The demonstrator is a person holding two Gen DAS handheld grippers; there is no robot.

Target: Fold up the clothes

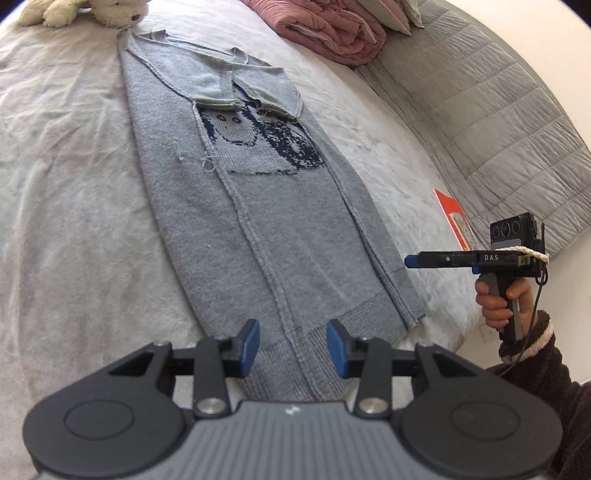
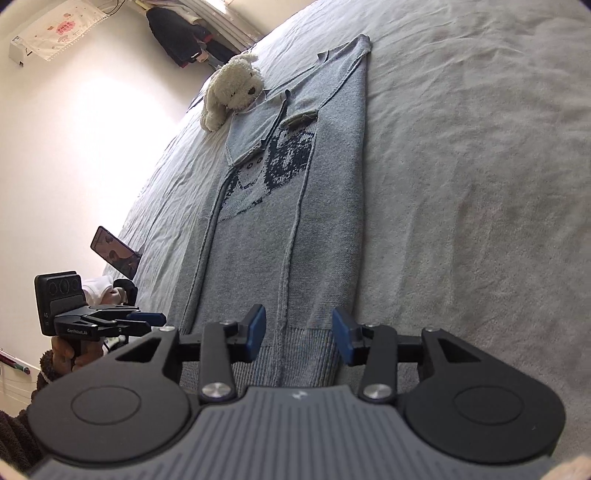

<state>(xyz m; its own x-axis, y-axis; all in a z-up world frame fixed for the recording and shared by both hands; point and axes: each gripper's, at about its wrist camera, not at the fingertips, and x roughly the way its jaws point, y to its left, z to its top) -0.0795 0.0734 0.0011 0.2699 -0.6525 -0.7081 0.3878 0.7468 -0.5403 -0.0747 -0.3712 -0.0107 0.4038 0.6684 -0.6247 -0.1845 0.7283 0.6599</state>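
Note:
A grey knit sweater (image 1: 295, 240) (image 2: 314, 240) with a dark blue pattern lies lengthwise on the bed, its sides and sleeves folded inward into a long strip. My left gripper (image 1: 291, 339) is open over the ribbed hem near the left end, its blue pads clear of the fabric. My right gripper (image 2: 299, 325) is also open, over the hem's right end, with nothing pinched. Each gripper shows side-on in the other view: the right gripper (image 1: 412, 260) off the sweater's right edge, the left gripper (image 2: 155, 316) off its left edge.
The pale bed sheet (image 1: 74, 221) spreads around the sweater. A white plush toy (image 2: 232, 88) sits by the collar. A pink quilt (image 1: 332, 29) and grey quilted cover (image 1: 498, 129) lie far right. A red card (image 1: 454, 218) and a phone (image 2: 116, 253) rest near the edges.

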